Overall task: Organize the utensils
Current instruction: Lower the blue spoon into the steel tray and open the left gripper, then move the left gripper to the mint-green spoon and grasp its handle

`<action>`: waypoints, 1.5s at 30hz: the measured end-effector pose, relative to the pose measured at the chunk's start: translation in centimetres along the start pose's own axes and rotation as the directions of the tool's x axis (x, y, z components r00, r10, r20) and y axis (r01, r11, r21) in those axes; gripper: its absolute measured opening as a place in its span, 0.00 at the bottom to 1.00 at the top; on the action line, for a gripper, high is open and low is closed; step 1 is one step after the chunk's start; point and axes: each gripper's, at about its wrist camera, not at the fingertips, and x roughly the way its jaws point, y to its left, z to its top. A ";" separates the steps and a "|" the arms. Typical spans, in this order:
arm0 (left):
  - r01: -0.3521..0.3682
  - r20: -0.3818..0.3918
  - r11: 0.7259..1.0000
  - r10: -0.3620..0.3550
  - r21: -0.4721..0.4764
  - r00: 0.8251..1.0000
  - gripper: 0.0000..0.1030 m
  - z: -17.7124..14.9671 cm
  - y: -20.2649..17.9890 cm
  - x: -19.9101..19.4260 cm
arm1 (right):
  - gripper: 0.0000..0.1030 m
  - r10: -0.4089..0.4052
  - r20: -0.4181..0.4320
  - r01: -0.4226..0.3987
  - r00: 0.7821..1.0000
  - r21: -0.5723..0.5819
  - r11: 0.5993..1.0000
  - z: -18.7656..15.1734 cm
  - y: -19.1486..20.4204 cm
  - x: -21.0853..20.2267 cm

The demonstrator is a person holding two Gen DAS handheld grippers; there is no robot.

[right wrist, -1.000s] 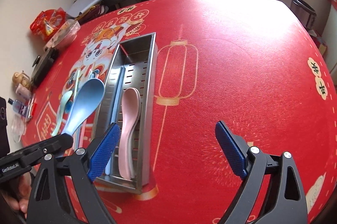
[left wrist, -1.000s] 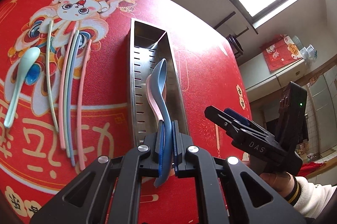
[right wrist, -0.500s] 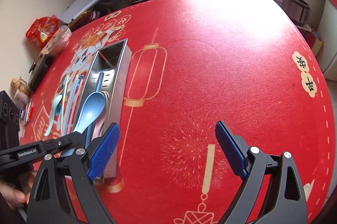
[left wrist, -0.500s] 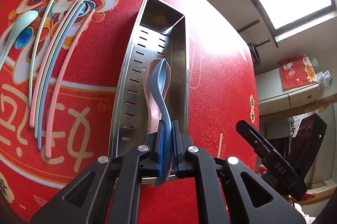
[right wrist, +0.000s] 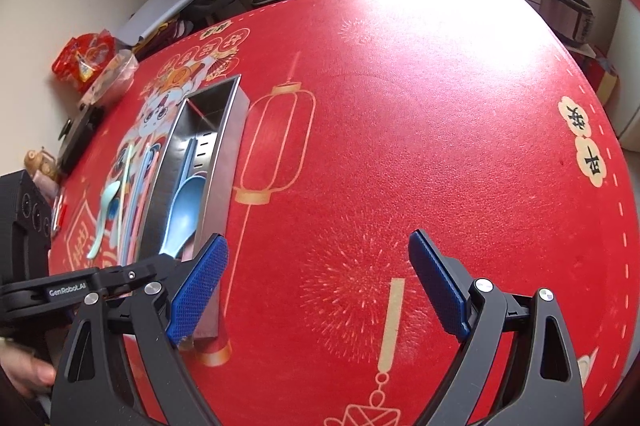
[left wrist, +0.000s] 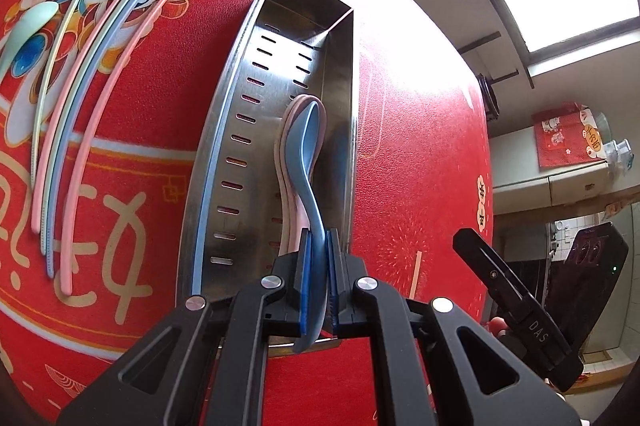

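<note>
The left claw point(left wrist: 318, 290) is gripping the blue spoon point(left wrist: 310, 161) by its handle, bowl ahead inside the steel utensil tray point(left wrist: 224, 145) over a pink spoon point(left wrist: 290, 185). Releasing crookedly risks it jamming. The right claw point(right wrist: 316, 282) is gaping empty.

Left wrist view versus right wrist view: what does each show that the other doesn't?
Only the left wrist view shows the left gripper shut on the blue spoon's handle, and the pink spoon under it. Only the right wrist view shows the right gripper open over bare red cloth, holding nothing, plus the wall clutter. Both show the steel tray, the blue spoon's bowl inside it, and the chopsticks and green spoon beside it.
</note>
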 end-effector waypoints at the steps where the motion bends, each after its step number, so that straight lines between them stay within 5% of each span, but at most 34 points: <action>1: 0.003 -0.006 1.000 -0.003 -0.001 1.000 0.07 0.1 0.0 0.2 | 0.86 0.000 0.001 0.000 1.000 0.002 1.000 0.0 0.0 0.0; 7: -0.012 -0.001 0.999 0.012 0.029 1.000 0.07 0.2 -0.4 0.1 | 0.86 0.000 0.007 0.000 1.000 0.011 1.000 0.0 -0.1 -0.3; 18: -0.136 0.161 0.964 0.100 0.229 0.982 0.30 0.7 -1.2 -5.1 | 0.86 0.000 0.063 -0.002 0.998 0.036 0.999 0.3 1.2 -1.2; 33: -0.323 0.284 0.924 0.260 0.203 0.923 0.34 3.1 9.6 -13.9 | 0.86 0.030 0.086 -0.032 0.996 0.023 0.999 0.6 9.3 0.3; 45: -0.296 0.194 0.920 0.251 0.255 0.948 0.34 5.3 17.0 -13.6 | 0.86 0.006 0.044 -0.005 0.999 -0.007 1.000 0.3 15.7 2.0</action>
